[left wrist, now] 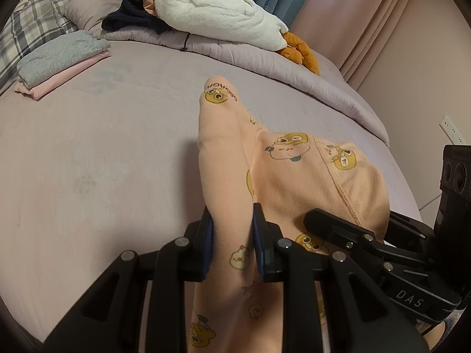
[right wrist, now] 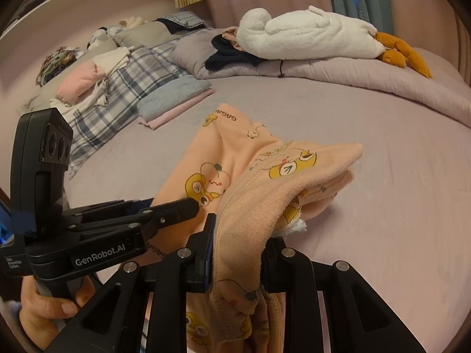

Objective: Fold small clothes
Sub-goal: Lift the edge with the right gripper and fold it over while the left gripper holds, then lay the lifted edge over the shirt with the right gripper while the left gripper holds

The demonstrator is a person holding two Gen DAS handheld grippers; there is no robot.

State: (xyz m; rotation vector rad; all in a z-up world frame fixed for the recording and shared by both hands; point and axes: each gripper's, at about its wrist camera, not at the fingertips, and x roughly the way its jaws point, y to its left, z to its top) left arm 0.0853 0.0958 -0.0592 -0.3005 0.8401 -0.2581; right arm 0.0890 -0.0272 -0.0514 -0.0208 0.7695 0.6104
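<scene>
Peach printed garment (left wrist: 279, 173) lies on my lilac bedsheet (left wrist: 97, 153), lettered "GAGAGA". Left gripper (left wrist: 231, 241) clamps one fold; right gripper (right wrist: 238, 250) clamps another bunched fold. Folded grey-and-pink stack (left wrist: 59, 58) and white plush goose (left wrist: 217, 11) sit well beyond. Gripper bodies read "GenRobot.AI" and "DAS".

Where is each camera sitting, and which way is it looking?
Left wrist view: sits on the left gripper, looking along its fingers across the bed; the right gripper pokes in from the right.
Right wrist view: sits on the right gripper, facing the bed's pillow end; the left gripper and the person's left hand show at left.
Both see the peach cartoon-print garment each gripper pinches, the white plush duck and the folded grey-and-pink stack.
</scene>
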